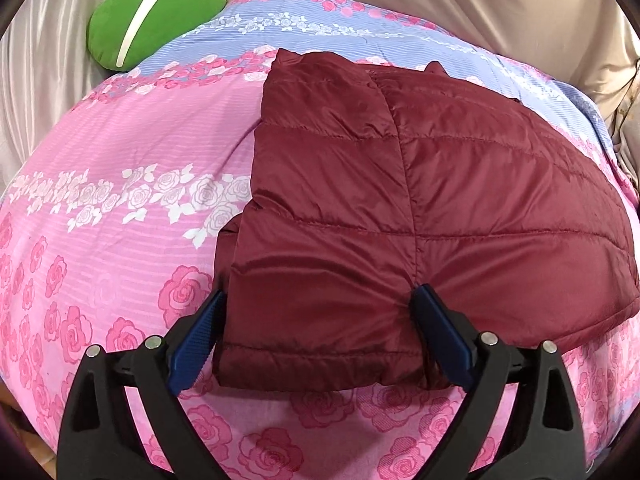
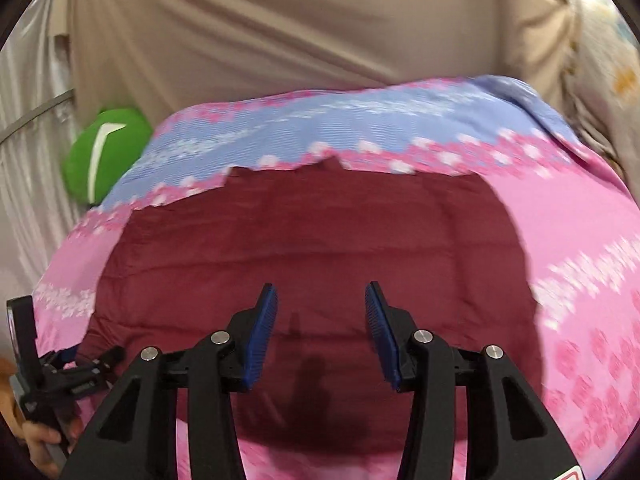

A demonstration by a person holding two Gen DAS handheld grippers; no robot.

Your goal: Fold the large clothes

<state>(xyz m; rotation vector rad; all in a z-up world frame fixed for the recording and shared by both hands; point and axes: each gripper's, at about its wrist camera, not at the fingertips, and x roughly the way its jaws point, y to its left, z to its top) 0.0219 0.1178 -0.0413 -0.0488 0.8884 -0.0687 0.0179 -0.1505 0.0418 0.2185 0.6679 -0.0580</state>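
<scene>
A maroon quilted jacket (image 1: 400, 200) lies folded into a thick rectangle on a pink and blue rose-print bedspread (image 1: 120, 220). My left gripper (image 1: 319, 292) stands wide open around the jacket's near left corner. Its left finger is beside the folded edge, and its right fingertip (image 1: 424, 300) dents the top fabric. In the blurred right wrist view, my right gripper (image 2: 321, 286) hovers open over the near half of the jacket (image 2: 320, 232) with nothing between its fingers. The left gripper (image 2: 94, 356) and the hand (image 2: 36, 436) holding it show at the lower left.
A green cushion (image 1: 156, 16) with a white stripe sits at the bed's far left corner, also in the right wrist view as the green cushion (image 2: 104, 156). Beige draped cloth (image 2: 300, 32) backs the bed. Bare bedspread (image 2: 580, 240) lies on both sides of the jacket.
</scene>
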